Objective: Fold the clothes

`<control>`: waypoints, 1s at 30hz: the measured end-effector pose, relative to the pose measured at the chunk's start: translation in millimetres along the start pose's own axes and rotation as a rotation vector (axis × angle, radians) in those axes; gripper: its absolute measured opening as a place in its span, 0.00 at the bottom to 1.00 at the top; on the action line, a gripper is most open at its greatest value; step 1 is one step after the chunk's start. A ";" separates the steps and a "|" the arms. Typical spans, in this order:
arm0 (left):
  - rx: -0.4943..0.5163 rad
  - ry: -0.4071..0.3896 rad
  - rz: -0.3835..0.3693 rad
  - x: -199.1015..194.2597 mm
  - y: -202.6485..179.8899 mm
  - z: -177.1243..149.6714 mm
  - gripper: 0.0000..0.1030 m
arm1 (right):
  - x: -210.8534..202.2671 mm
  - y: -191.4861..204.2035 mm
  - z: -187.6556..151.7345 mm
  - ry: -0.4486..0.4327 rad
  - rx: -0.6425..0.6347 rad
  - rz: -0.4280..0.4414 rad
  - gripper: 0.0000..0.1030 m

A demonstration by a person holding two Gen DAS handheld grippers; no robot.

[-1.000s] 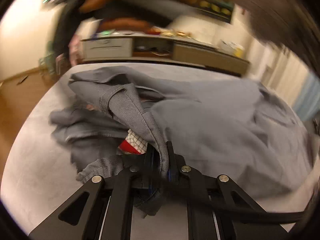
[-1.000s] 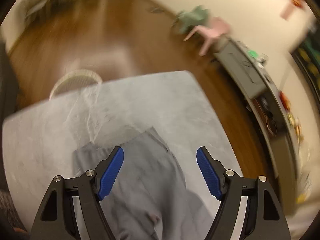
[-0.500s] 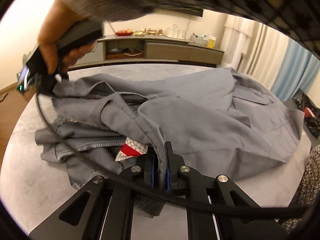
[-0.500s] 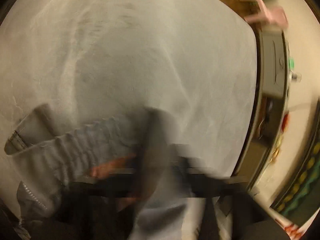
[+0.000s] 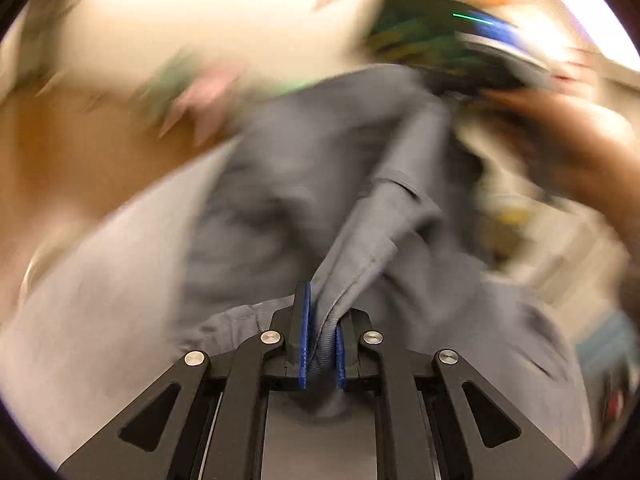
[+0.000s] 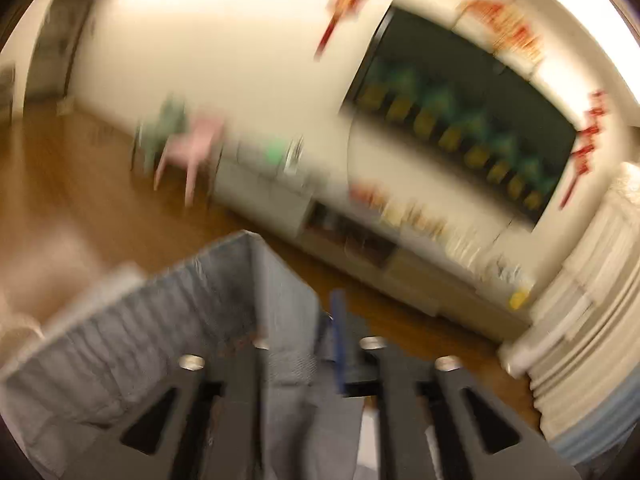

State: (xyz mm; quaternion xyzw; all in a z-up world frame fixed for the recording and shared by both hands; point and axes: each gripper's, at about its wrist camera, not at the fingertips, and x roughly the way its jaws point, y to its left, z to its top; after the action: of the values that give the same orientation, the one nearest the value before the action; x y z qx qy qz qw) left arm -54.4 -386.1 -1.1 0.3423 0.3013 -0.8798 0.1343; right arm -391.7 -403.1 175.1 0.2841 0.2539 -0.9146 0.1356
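You are gripping the grey garment with both claws: the left gripper is pinching a hem fold, and the right gripper is clamping an elastic edge. The garment is hanging lifted over the grey table, not folded. The pink chair and the low cabinet are standing well apart; nothing is blocking you.

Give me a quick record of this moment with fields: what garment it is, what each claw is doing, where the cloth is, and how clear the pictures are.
garment: grey garment, crumpled, with a stitched hem
left claw: shut on a folded edge of the garment
right claw: shut on the garment, cloth draped over one finger
cloth position: lifted between the two claws, partly above the light grey table
person: hand holding the right tool
image quality: both views motion-blurred
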 end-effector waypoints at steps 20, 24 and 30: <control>0.107 -0.162 -0.014 -36.7 -40.2 -2.5 0.18 | -88.5 -135.4 -223.1 0.152 0.179 0.556 0.53; 0.086 -0.246 -0.058 -51.3 -51.0 -2.3 0.13 | -105.3 -154.7 -179.8 -0.036 0.428 0.878 0.53; -0.325 0.069 0.120 23.5 55.4 9.8 0.11 | -52.6 -116.8 -95.2 -0.014 0.459 0.637 0.76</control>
State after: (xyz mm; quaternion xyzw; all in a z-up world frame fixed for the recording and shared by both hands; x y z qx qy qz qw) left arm -52.1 -436.3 -35.8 0.3634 0.4232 -0.7976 0.2296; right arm -352.5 -248.7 183.8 0.3654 -0.0590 -0.8616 0.3475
